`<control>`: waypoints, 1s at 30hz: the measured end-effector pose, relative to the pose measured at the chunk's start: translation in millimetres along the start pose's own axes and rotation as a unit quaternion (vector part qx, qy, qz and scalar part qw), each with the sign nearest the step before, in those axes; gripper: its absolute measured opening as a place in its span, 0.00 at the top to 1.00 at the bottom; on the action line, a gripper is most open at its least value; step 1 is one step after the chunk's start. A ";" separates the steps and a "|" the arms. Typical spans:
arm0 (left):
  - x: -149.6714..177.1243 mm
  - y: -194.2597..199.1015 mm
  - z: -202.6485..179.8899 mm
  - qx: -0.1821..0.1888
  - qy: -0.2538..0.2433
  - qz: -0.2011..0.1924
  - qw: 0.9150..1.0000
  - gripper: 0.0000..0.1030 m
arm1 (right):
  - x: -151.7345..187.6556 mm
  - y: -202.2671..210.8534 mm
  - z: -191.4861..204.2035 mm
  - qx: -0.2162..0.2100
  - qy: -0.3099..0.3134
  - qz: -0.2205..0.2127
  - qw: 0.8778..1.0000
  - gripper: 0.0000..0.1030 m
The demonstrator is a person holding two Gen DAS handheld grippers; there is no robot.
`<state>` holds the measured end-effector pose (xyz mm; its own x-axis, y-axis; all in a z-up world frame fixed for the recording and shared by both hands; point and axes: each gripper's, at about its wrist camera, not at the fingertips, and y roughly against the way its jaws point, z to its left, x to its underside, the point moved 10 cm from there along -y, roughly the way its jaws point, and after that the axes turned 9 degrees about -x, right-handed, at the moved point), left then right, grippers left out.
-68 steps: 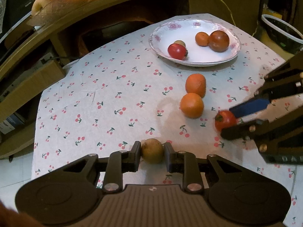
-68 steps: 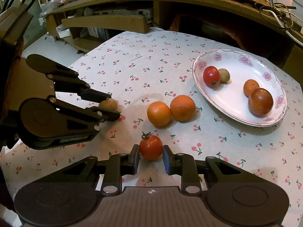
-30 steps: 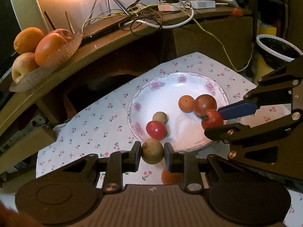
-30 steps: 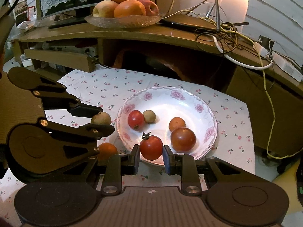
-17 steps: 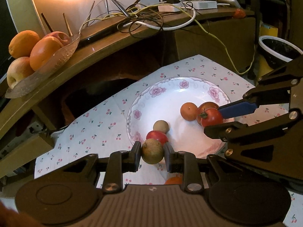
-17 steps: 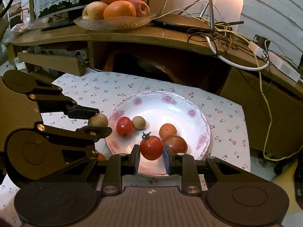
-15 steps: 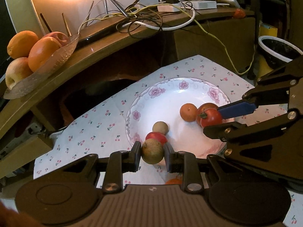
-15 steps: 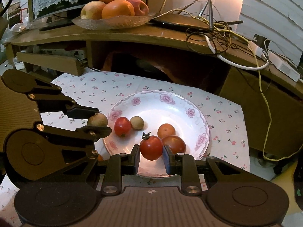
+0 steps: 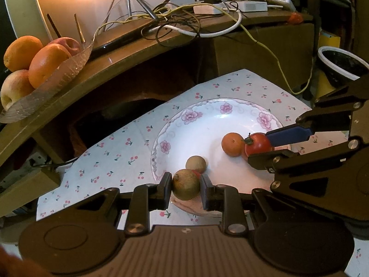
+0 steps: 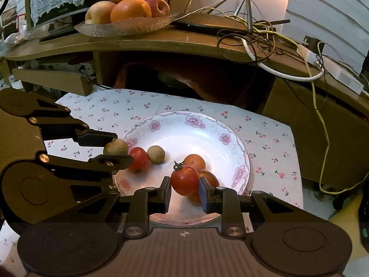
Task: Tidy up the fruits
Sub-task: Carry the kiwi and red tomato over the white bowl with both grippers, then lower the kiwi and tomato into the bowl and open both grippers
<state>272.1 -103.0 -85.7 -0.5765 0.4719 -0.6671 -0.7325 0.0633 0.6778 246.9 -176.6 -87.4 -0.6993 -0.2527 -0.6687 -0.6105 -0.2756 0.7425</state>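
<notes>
One tomato (image 10: 185,180), stem up

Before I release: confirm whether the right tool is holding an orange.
No, the right tool is shut on a round red tomato with a green stem.

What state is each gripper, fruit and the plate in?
Left gripper: shut on brown fruit, over the plate's near rim.
Right gripper: shut on tomato, above the plate.
Plate: on the tablecloth, holding several fruits.
</notes>
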 end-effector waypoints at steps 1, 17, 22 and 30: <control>-0.8 -1.4 0.1 0.001 0.002 0.000 1.000 0.70 | 0.1 -1.1 -1.1 0.000 -0.002 0.000 1.000 0.74; -10.3 -22.8 -6.4 0.011 0.005 0.000 1.000 0.70 | -13.4 -10.5 -14.6 0.008 0.007 -0.019 1.000 0.73; -13.5 -26.9 -7.1 0.015 0.010 -0.003 1.000 0.70 | -17.5 -15.4 -20.5 0.011 0.007 -0.021 1.000 0.73; -19.5 -30.5 -23.2 0.033 0.001 -0.010 0.999 0.70 | -23.8 -24.9 -27.4 -0.008 -0.019 -0.021 1.000 0.73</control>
<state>297.2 -134.6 -100.5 -0.5631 0.4689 -0.6804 -0.7181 0.1298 0.6837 288.9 -189.1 -91.0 -0.6870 -0.2059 -0.6969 -0.6334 -0.3005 0.7131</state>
